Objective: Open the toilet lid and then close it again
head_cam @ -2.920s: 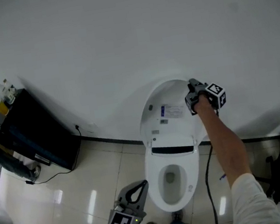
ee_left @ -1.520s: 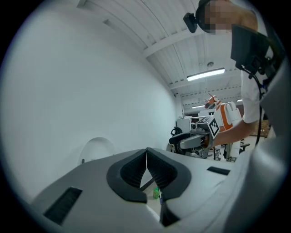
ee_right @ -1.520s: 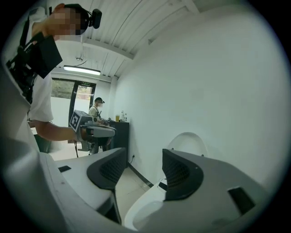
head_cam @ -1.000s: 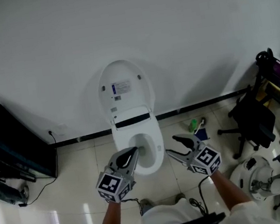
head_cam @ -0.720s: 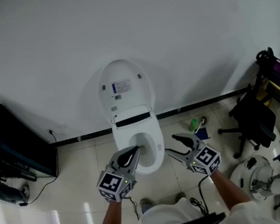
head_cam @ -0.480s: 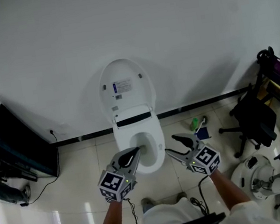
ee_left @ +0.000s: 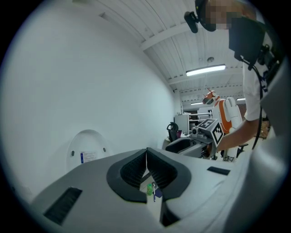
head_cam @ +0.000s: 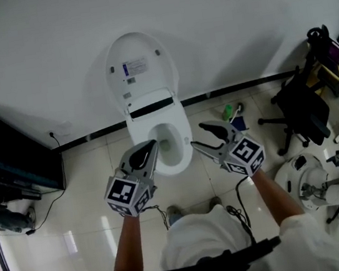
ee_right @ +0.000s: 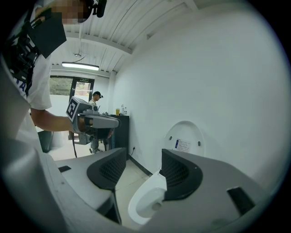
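Both grippers are held side by side over the pale tiled floor in the head view, in front of the toilet. The left gripper (head_cam: 151, 146) has its jaws closed together with nothing between them, and its tip lies over the left edge of the toilet bowl (head_cam: 171, 156). The right gripper (head_cam: 197, 136) has its jaws moderately apart and empty, just to the right of the bowl and not touching it. The toilet lid (head_cam: 140, 63) is open and stands upright against the white wall (head_cam: 233, 15), with a small label on its inner face. A black cabinet (head_cam: 14, 155) stands at the left, a black office chair (head_cam: 302, 112) at the right, and a green bottle (head_cam: 228, 112) lies on the floor near the skirting. In the left gripper view, the two dark pads of the left gripper (ee_left: 146, 157) meet at the tips and hold nothing. The raised toilet lid (ee_left: 88, 148) is seen beyond the left jaw against the wall, and the right gripper (ee_left: 182, 144) with its marker cube is at the right. In the right gripper view, the right gripper (ee_right: 143, 157) shows a clear gap between its jaws. The toilet bowl (ee_right: 145, 200) is seen through this gap, well apart from the pads, and the toilet lid (ee_right: 184, 139) stands open above the right jaw. The left gripper (ee_right: 111, 122) is at the left, before the black cabinet (ee_right: 122, 134).
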A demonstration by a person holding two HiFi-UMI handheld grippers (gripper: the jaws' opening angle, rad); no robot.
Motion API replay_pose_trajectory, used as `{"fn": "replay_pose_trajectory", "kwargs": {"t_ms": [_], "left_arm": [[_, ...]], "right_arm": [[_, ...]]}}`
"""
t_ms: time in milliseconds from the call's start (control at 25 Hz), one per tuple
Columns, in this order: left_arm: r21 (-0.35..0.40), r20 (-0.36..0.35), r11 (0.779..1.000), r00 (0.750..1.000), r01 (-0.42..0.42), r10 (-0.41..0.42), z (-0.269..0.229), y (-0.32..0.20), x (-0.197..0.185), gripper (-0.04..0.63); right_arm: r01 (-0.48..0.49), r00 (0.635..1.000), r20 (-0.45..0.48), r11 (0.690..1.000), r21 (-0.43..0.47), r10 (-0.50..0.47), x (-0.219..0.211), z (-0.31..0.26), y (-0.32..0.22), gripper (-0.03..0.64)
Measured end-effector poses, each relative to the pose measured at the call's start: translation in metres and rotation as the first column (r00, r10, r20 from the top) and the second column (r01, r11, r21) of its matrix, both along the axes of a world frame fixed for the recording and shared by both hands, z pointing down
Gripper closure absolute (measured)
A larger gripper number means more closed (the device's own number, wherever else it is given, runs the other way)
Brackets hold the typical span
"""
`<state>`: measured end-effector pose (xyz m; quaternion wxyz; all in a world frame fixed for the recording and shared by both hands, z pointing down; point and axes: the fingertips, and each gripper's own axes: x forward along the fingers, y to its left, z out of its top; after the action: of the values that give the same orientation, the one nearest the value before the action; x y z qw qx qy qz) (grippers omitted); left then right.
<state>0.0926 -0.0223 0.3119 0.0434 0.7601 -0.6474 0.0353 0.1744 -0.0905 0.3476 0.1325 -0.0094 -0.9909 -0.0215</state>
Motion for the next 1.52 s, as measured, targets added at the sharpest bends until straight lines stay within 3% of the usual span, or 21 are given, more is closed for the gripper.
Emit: {"fn": "replay_pose_trajectory", "kwargs": {"t_ms": [400,720,920,1240,1520], "left_arm": [[-0.019,-0.033,1.000,0.999,-0.004,0.004,0.016,0.026,-0.023,0.592],[-0.028,-0.046,1.000,0.999,0.009,-0.011,0.022,0.060,-0.095,0.592],[-0.021,-0.055,1.000,0.998,0.003,-0.005,0.021,0.049,-0.148,0.592],[-0.018,-0.082,0.997,0.994,-0.069,0.067,0.010,-0.003,-0.231,0.592],[0.011,-0.046,0.984,0.983,-0.176,0.176,-0.001,-0.043,-0.307,0.592]], "right_arm": [[-0.031,0.999,-0.020,0.999,-0.019,0.031,-0.015,0.012,0.013,0.379],[-0.079,0.995,-0.056,0.996,-0.037,0.077,-0.052,0.025,0.038,0.379],[-0.116,0.992,-0.055,0.992,-0.051,0.114,-0.084,0.029,0.024,0.379],[-0.164,0.986,-0.027,0.985,0.053,0.166,-0.148,0.012,-0.041,0.379],[-0.155,0.987,-0.013,0.964,0.216,0.162,-0.245,-0.044,-0.090,0.379]]}}
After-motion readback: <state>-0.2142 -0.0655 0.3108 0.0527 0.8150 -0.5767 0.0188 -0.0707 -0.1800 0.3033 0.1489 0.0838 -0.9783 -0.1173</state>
